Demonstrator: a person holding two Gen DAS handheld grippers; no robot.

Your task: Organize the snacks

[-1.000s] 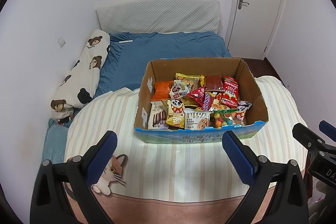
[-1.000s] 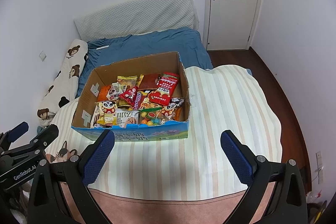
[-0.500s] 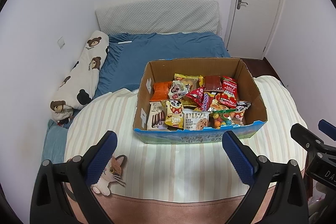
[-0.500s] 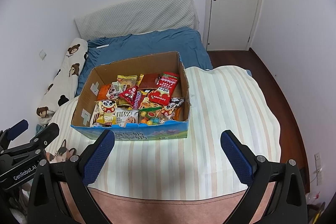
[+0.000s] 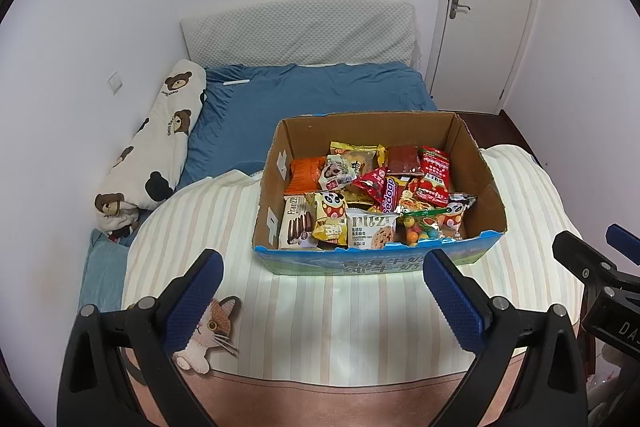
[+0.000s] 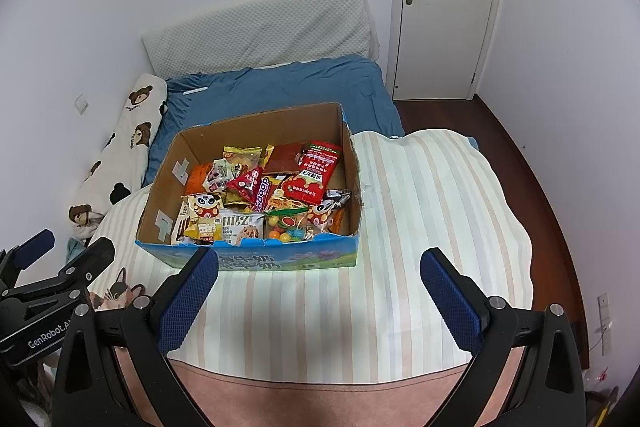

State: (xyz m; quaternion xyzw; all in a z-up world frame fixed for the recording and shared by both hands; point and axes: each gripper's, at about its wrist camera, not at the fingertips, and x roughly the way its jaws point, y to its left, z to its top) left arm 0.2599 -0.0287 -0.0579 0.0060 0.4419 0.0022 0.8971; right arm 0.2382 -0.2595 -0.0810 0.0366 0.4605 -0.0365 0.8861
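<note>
Snacks (image 5: 372, 195) fill an open box (image 5: 486, 171) that stands on the striped blanket (image 5: 320, 323) of the bed. Left claw (image 5: 320, 291) and right claw (image 6: 318, 287) both hang near the box's front wall, each with fingers wide apart and holding nothing.

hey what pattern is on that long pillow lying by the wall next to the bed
The long pillow is white with brown and black teddy bear prints, clearest in the left wrist view.
</note>
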